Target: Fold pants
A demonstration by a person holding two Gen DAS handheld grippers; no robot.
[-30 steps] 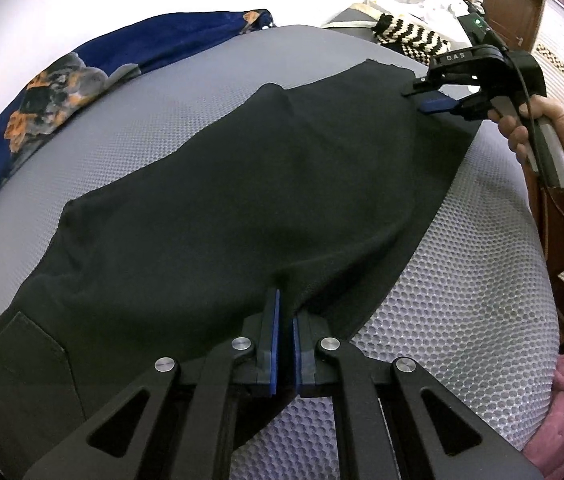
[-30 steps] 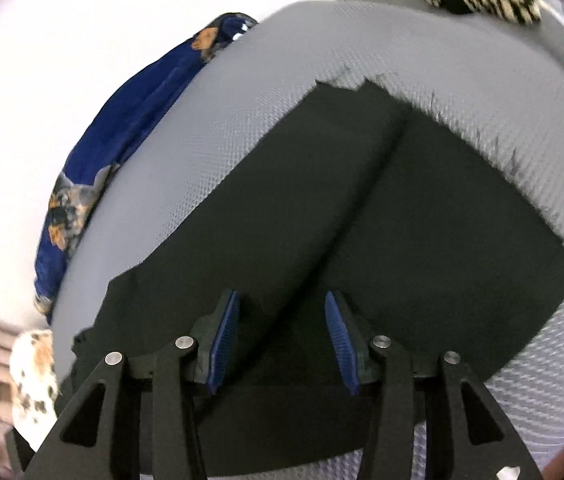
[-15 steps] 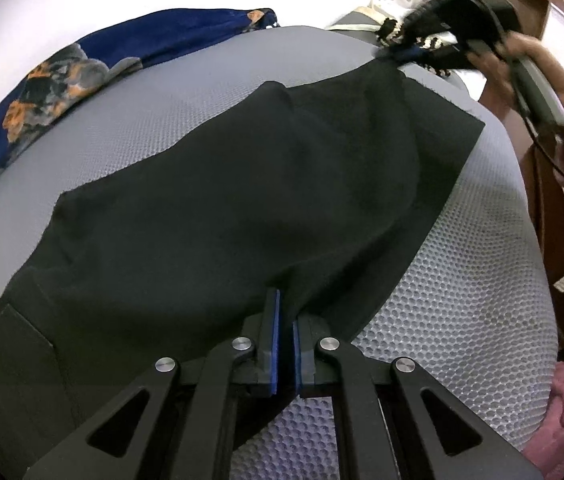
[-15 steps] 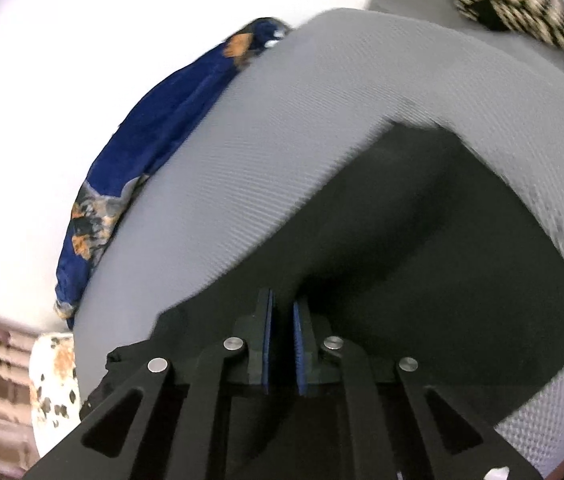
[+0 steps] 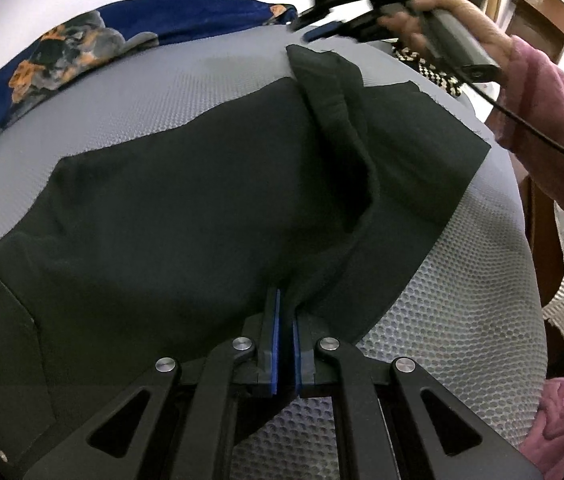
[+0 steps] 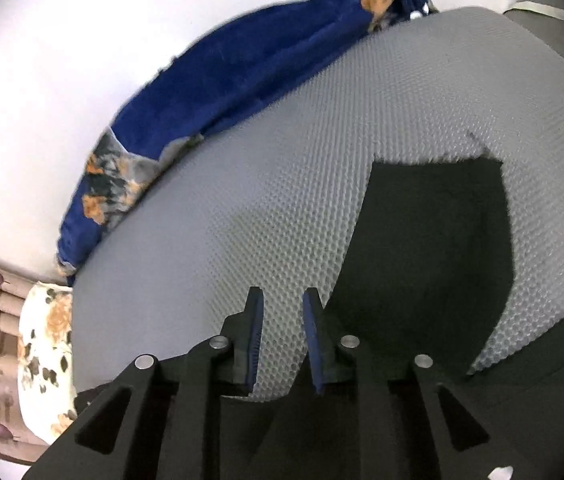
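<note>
Pinching a fold of the black pants [image 5: 186,208] on the grey mesh worktop [image 5: 462,300], the left hand-held gripper [image 5: 285,312] hides its grip point; the right hand-held gripper [image 6: 282,320] hovers parted, empty, blurred in the left view.

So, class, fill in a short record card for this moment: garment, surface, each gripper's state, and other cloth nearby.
garment: black pants, partly folded, one leg over the other
surface: grey mesh mat
left gripper: shut on pants fabric
right gripper: open, holding nothing, above the mat
nearby: blue patterned cloth at the mat's far edge
</note>
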